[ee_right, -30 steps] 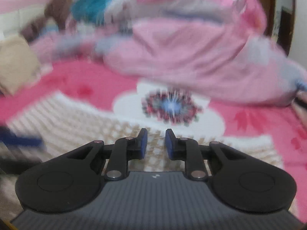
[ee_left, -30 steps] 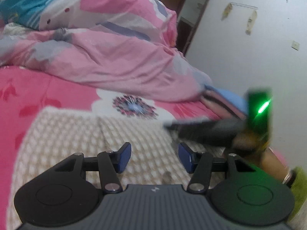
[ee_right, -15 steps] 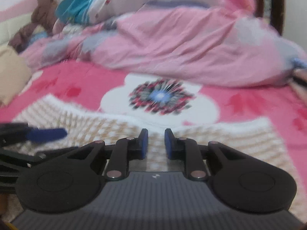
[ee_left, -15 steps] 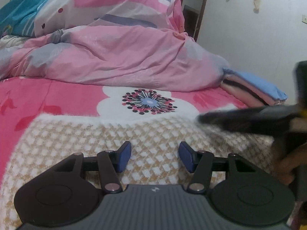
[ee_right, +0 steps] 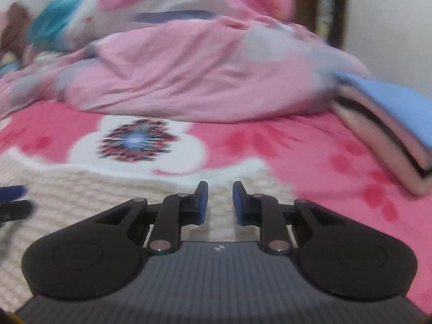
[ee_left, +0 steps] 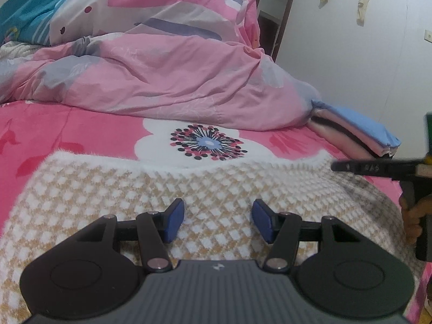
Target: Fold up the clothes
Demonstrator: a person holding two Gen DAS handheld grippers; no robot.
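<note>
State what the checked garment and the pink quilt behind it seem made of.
Checked garment: probably a fuzzy knit or fleece; matte, with a hairy white fringe along its far edge. Pink quilt: likely thin woven cotton or polyester over padding; smooth, finely creased, faint sheen.

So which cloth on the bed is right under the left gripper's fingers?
The white-and-tan checked fuzzy garment, spread flat beneath the left gripper; the pink duvet and folded stack lie farther back.

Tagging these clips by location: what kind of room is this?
Most likely a home bedroom: a bed with a pink floral sheet, a crumpled pink duvet piled on it, and folded clothes stacked at its edge.
</note>
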